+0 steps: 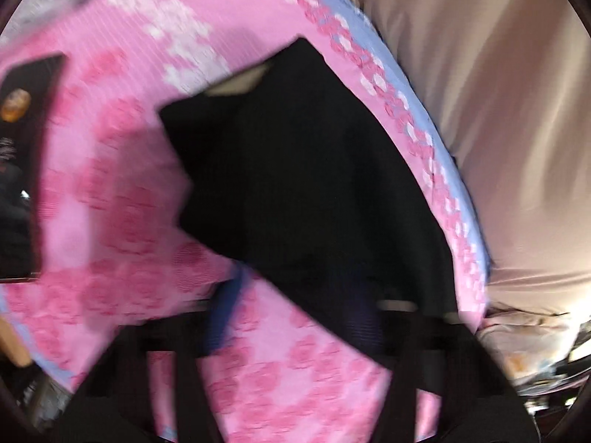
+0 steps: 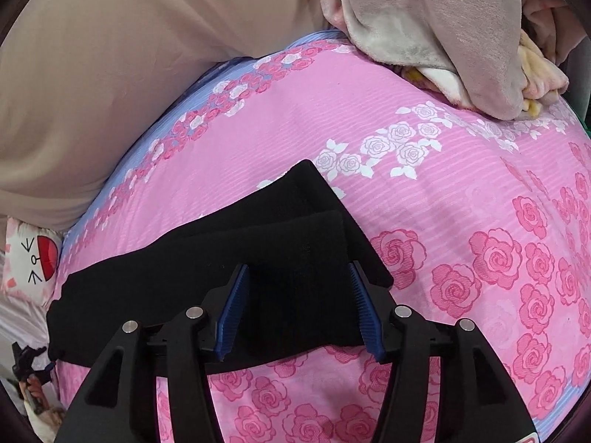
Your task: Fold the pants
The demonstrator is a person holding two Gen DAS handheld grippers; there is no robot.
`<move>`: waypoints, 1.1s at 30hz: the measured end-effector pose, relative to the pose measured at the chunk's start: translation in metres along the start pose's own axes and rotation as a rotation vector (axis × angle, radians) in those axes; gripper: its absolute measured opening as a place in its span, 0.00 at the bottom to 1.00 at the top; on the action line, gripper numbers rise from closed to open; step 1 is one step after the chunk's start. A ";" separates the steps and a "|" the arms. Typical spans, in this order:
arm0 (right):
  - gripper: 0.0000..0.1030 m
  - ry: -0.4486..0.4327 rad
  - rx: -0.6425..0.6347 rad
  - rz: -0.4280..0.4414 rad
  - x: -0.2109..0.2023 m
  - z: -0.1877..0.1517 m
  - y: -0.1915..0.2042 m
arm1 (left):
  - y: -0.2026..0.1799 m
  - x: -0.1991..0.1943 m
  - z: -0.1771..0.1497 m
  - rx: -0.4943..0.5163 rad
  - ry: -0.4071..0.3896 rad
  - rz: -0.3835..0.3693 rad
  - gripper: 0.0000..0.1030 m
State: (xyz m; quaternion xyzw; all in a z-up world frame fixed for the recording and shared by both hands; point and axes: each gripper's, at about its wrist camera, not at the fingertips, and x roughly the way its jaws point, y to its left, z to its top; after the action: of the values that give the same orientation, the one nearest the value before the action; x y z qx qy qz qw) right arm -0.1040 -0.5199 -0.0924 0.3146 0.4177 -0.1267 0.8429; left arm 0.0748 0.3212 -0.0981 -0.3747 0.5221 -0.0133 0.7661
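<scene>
Right gripper (image 2: 297, 277), fingers spread wide, hovers over one pair of folded black pants (image 2: 221, 273) on a pink rose-print sheet (image 2: 461, 184). Left gripper (image 1: 295, 288) is blurred; its spread cannot be told. Beyond, a beige curtain (image 2: 110, 74).

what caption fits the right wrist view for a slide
Open right claw poised over folded black pants on a pink rose-print bedsheet.
</scene>
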 end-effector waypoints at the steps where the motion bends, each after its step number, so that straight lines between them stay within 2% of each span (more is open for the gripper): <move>1: 0.53 -0.004 -0.004 -0.007 0.000 0.000 0.001 | -0.006 0.003 0.005 0.023 0.004 0.019 0.07; 3: 0.53 -0.024 -0.020 -0.020 -0.003 -0.002 0.004 | -0.021 -0.006 0.016 0.084 -0.055 0.071 0.06; 4: 0.53 -0.031 -0.026 -0.022 -0.005 -0.002 0.005 | -0.033 -0.022 0.020 0.130 -0.116 0.105 0.06; 5: 0.53 -0.038 -0.033 -0.023 -0.007 -0.003 0.006 | -0.040 -0.035 0.022 0.161 -0.150 0.107 0.06; 7: 0.53 -0.047 -0.054 -0.027 -0.009 -0.006 0.006 | -0.042 -0.051 0.027 0.192 -0.174 0.162 0.07; 9: 0.53 -0.037 -0.042 -0.027 -0.005 -0.008 -0.001 | -0.026 -0.033 0.033 0.182 -0.122 0.267 0.09; 10: 0.53 -0.030 -0.023 -0.025 -0.001 -0.010 -0.006 | -0.013 -0.013 0.032 0.176 -0.071 0.345 0.10; 12: 0.53 -0.024 0.008 0.000 0.001 -0.011 -0.012 | -0.002 0.006 0.025 0.145 -0.031 0.378 0.12; 14: 0.53 -0.021 0.017 0.009 0.000 -0.011 -0.012 | -0.012 -0.001 0.014 0.161 -0.099 0.415 0.21; 15: 0.53 -0.017 0.017 0.017 -0.001 -0.009 -0.011 | -0.019 -0.007 0.010 0.165 -0.132 0.449 0.35; 16: 0.53 -0.019 0.016 0.025 -0.002 -0.008 -0.009 | -0.030 -0.018 0.003 0.156 -0.195 0.537 0.65; 17: 0.56 -0.026 0.014 0.029 -0.003 -0.007 -0.007 | -0.032 -0.025 0.001 0.143 -0.241 0.577 0.79; 18: 0.60 -0.031 0.005 0.030 -0.003 -0.006 -0.005 | -0.038 -0.036 -0.004 0.133 -0.308 0.600 0.86; 19: 0.61 -0.034 0.001 0.032 -0.003 -0.006 -0.003 | -0.048 -0.048 -0.012 0.140 -0.381 0.616 0.86; 21: 0.62 -0.026 -0.010 0.047 0.000 -0.007 0.001 | -0.066 -0.059 -0.026 0.159 -0.463 0.648 0.86; 23: 0.62 -0.014 -0.042 0.029 0.009 -0.008 0.006 | -0.089 -0.065 -0.044 0.226 -0.520 0.625 0.86; 24: 0.59 -0.005 -0.073 -0.003 0.016 -0.008 0.010 | -0.097 -0.065 -0.048 0.256 -0.524 0.620 0.86; 25: 0.49 -0.006 -0.107 -0.032 0.019 -0.008 0.015 | -0.115 -0.057 -0.057 0.319 -0.524 0.613 0.86; 26: 0.09 -0.002 -0.147 -0.064 0.021 -0.007 0.022 | -0.125 -0.050 -0.061 0.354 -0.523 0.615 0.86; 27: 0.08 -0.013 -0.192 -0.086 0.017 -0.004 0.034 | -0.142 -0.038 -0.069 0.412 -0.516 0.625 0.86; 31: 0.08 -0.170 -0.363 -0.137 -0.028 0.016 0.078 | -0.181 -0.006 -0.095 0.566 -0.503 0.633 0.86; 33: 0.08 -0.222 -0.438 -0.177 -0.036 0.028 0.090 | -0.194 0.009 -0.106 0.608 -0.490 0.621 0.86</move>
State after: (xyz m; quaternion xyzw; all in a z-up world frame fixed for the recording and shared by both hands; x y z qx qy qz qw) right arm -0.0659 -0.4704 -0.0127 0.0709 0.3659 -0.1404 0.9173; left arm 0.0652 0.1190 -0.0100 0.0466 0.3864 0.1522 0.9085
